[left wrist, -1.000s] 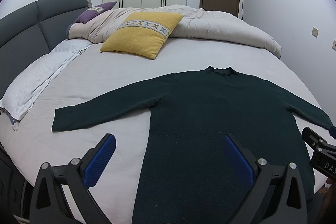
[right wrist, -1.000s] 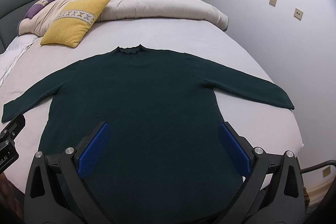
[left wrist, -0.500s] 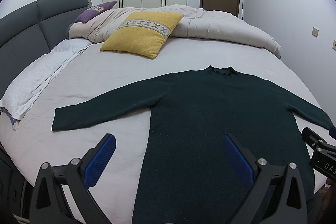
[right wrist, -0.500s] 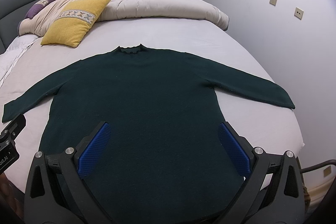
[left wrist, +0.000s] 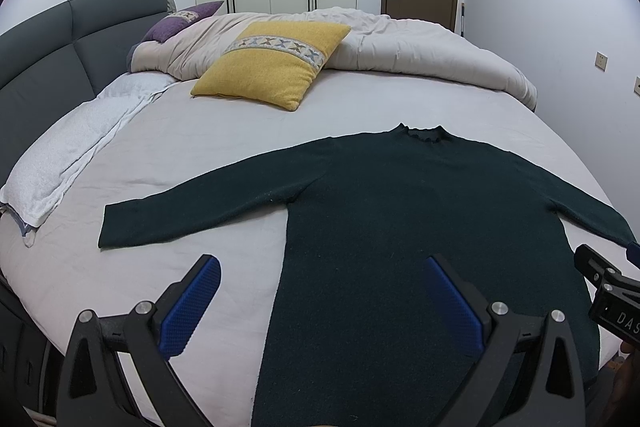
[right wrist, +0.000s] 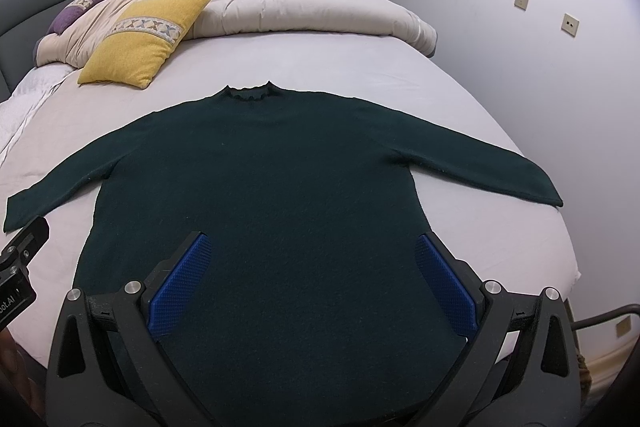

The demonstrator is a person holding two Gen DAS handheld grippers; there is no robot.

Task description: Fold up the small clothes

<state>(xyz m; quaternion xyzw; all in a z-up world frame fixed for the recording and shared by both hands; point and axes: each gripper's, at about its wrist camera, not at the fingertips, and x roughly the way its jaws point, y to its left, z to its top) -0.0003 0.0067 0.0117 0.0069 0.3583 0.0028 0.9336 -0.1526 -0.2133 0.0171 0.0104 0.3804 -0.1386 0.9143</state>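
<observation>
- Sweater (right wrist: pixel 280 195), dark green knit, lies flat on the bed (right wrist: pixel 340 67), collar toward the yellow pillow (right wrist: pixel 140 39).
- Likely soft, limp, light; grip sleeve cuffs or hem corners.
- Left gripper (left wrist: pixel 320 303) and right gripper (right wrist: pixel 312 283) hover spread, empty.

The right gripper (left wrist: pixel 612 301) body shows white letters "DAS" (cut by the picture edge). The left gripper (right wrist: pixel 18 277) body shows "ot.AI", the beginning hidden.
</observation>
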